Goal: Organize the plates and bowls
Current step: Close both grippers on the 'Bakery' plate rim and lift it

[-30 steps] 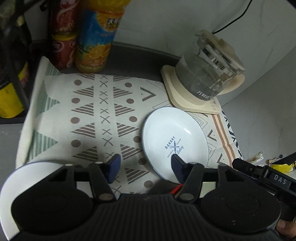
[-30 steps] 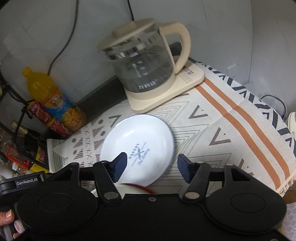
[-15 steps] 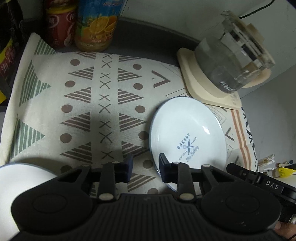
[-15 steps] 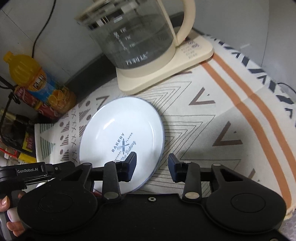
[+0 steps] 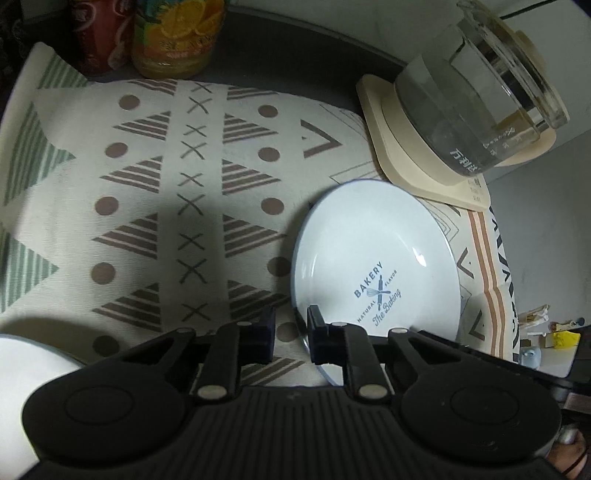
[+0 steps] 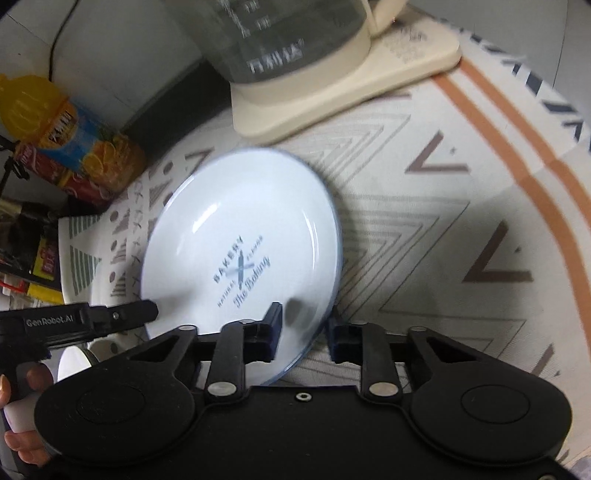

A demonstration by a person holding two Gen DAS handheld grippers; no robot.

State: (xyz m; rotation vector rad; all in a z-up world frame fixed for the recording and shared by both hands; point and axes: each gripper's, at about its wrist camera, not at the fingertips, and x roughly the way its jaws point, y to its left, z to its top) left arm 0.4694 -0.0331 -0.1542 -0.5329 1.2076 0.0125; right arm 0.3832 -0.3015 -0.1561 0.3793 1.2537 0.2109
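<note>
Two grippers bracket one white plate [image 5: 373, 258], printed "BAKERY", which sits on the patterned cloth [image 5: 155, 206] at centre right of the left wrist view and centre of the right wrist view. The left gripper [image 5: 291, 332] has its fingers drawn close with a narrow gap, one on each side of the plate's near left rim; whether the pads press the rim cannot be told. The right gripper [image 6: 304, 332] likewise straddles the plate's near right rim, left finger over the plate surface, right finger outside it on the cloth, with a gap showing between finger and rim; contact cannot be confirmed. In the right wrist view the plate appears tilted, far edge raised, and slightly blurred.

A glass kettle [image 5: 476, 96] on a cream base [image 5: 402, 158] stands at upper right of the left wrist view, just beyond the plate. An orange drink bottle [image 5: 173, 40] and a red can [image 5: 99, 33] stand at the upper left edge. A second white dish [image 5: 26, 373] shows partly at lower left. A hand [image 6: 18, 424] grips the left tool's handle at lower left of the right wrist view.
</note>
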